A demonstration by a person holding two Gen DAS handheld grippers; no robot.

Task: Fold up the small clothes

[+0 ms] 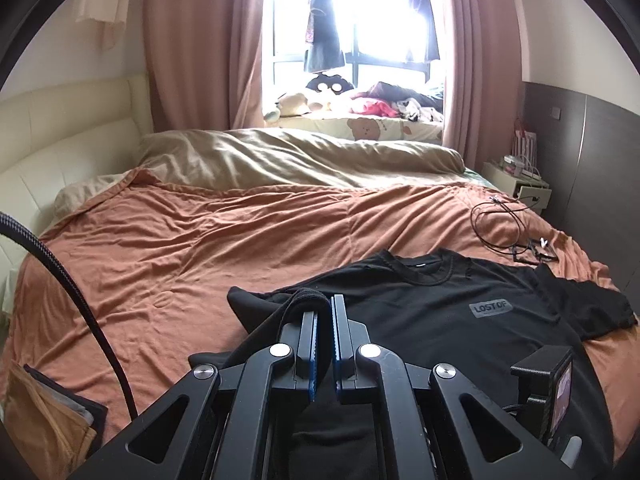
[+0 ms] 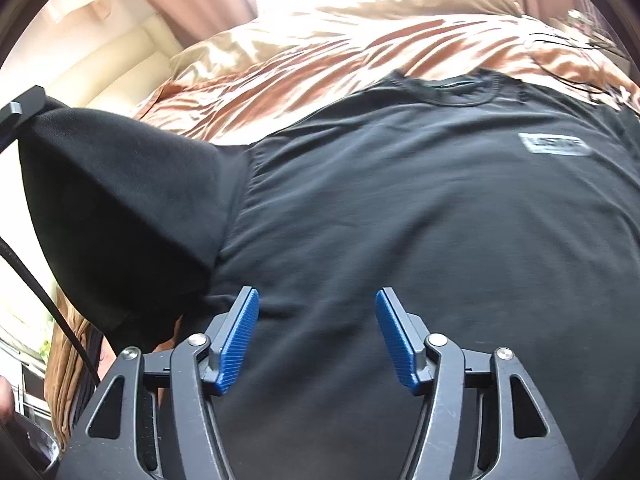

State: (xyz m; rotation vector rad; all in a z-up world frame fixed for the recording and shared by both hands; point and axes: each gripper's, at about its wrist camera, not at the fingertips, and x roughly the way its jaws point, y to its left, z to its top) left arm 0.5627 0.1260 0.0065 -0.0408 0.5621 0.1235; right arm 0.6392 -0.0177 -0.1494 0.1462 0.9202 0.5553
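A black T-shirt (image 1: pixel 460 312) with a grey chest label lies face up on the orange bedspread (image 1: pixel 200 240), collar toward the window. My left gripper (image 1: pixel 325 308) is shut on the shirt's left sleeve edge and holds it lifted, with black cloth draped over its left finger. In the right wrist view that lifted sleeve (image 2: pixel 120 208) hangs at the left, pinched by the left gripper's tip at the frame's far left edge. My right gripper (image 2: pixel 316 300) is open and empty, just above the shirt's lower body (image 2: pixel 400 220).
A black cable loop and glasses (image 1: pixel 516 232) lie on the bedspread beyond the shirt's right shoulder. A beige duvet (image 1: pixel 300 156) is bunched at the far side. A nightstand (image 1: pixel 520 184) stands at the right. Folded clothes (image 1: pixel 48 416) sit at the bed's near left corner.
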